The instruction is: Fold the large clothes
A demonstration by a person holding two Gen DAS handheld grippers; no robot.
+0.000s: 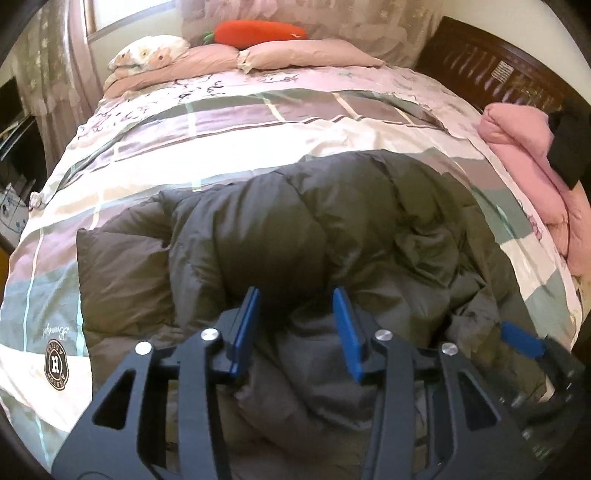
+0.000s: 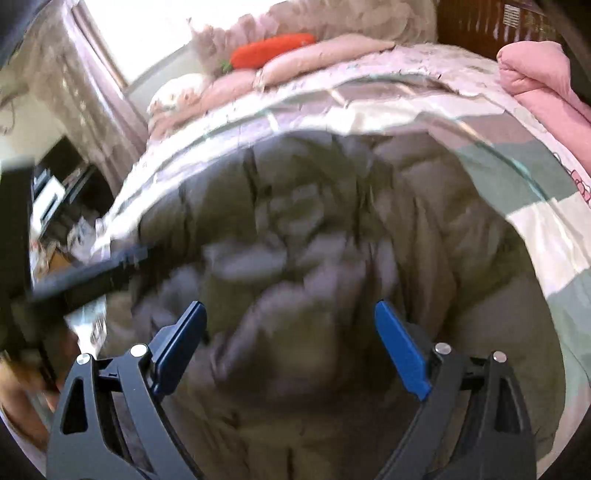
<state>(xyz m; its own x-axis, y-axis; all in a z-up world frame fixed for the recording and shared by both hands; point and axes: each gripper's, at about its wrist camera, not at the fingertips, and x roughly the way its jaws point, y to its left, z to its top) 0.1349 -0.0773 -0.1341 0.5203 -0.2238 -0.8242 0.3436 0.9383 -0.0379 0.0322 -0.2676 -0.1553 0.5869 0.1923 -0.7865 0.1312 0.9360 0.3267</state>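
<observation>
In the left wrist view, a bed fills most of the frame, its quilt cover (image 1: 258,122) checked in pale pink, mauve, grey-green and cream, with a round printed badge (image 1: 56,363) at lower left. The dark grey puffer jacket (image 1: 280,229) lies rumpled across the lower middle of the frame on that cover. The left gripper (image 1: 295,295) hangs over the jacket's near folds, its blue pads partly apart with nothing pinched between them. At lower right the blue tip of the right gripper (image 1: 522,338) shows, too little of it to judge its opening here. Along the top, pink pillows (image 1: 295,55) line the head of the bed with an orange carrot cushion (image 1: 258,32) on them. A folded pink blanket (image 1: 528,162) sits at the right edge beside a dark wooden bed frame (image 1: 491,70), and patterned curtains (image 1: 62,70) hang at upper left by a bright window.

The right wrist view is blurred. The jacket (image 2: 332,221) fills the centre, on the same cover (image 2: 535,206). The right gripper (image 2: 290,314) has its pads spread wide, empty, above the jacket. The carrot cushion (image 2: 269,51) and pillows (image 2: 325,55) sit at the top, the pink blanket (image 2: 543,77) at upper right, and dark furniture (image 2: 62,177) at the left.
</observation>
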